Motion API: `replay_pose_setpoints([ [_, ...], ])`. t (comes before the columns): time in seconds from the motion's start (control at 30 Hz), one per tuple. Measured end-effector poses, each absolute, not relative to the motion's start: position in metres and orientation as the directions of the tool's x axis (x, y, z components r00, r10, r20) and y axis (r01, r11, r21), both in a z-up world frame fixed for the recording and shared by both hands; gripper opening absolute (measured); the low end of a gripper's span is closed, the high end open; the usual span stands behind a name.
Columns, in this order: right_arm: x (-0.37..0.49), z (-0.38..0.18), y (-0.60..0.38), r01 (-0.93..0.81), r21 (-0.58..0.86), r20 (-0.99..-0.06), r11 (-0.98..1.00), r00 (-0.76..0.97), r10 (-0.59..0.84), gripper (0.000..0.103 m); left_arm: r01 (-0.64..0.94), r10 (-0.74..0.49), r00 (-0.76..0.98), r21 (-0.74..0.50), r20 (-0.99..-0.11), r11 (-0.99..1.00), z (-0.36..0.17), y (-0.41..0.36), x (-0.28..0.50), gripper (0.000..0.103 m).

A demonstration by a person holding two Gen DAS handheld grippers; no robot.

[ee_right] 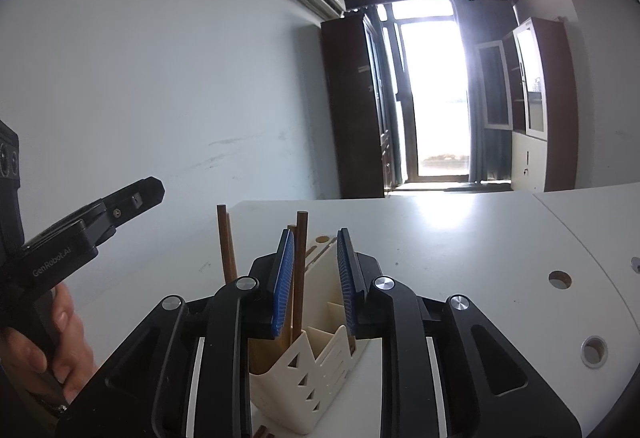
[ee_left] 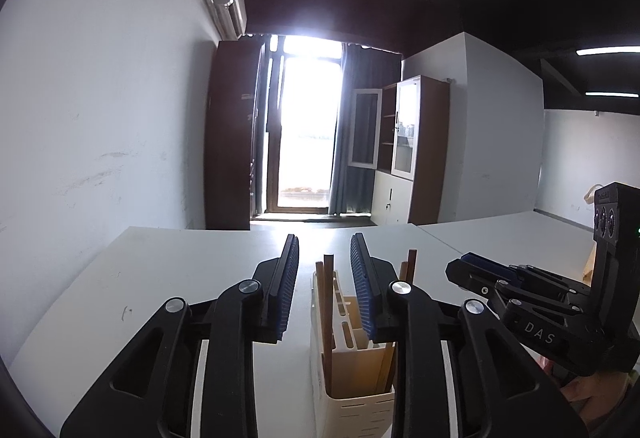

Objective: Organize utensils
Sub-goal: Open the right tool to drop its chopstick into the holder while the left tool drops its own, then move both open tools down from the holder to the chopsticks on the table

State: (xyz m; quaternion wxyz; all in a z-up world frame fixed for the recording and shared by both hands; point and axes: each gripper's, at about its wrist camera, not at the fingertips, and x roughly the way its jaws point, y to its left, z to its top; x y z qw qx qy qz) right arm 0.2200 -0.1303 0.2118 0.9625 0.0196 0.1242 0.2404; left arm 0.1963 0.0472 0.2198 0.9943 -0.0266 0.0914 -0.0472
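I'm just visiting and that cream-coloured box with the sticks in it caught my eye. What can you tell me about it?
The holder is a cream box, plastic by the look of it, with slotted cut-outs in its walls and dividers splitting it into compartments. It stands upright on the white table. Several brown wooden sticks, probably chopsticks, stand in it, leaning slightly. Both pairs of tongs, left and right, hover open just above it, and nothing is pinched between their blue pads.

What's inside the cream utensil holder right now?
The utensil holder holds upright brown wooden sticks, probably chopsticks, with more at its left end. Its inner dividers show. The compartment bottoms and the sticks' lower ends are hidden by its walls.
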Motion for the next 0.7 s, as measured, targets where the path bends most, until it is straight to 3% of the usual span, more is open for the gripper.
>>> replay_pose_setpoints([
  [0.37,0.201,0.204,-0.141,-0.426,0.086,-0.264,0.901,0.862,0.433,0.043,0.055,-0.065,0.965,-0.048,-0.253,0.997,0.21,0.056,0.175,0.04],
  [0.7,0.185,0.194,-0.14,-0.422,0.055,-0.306,0.905,0.855,0.418,0.051,0.049,-0.047,0.944,-0.002,-0.327,0.999,0.197,0.043,0.156,0.047],
])
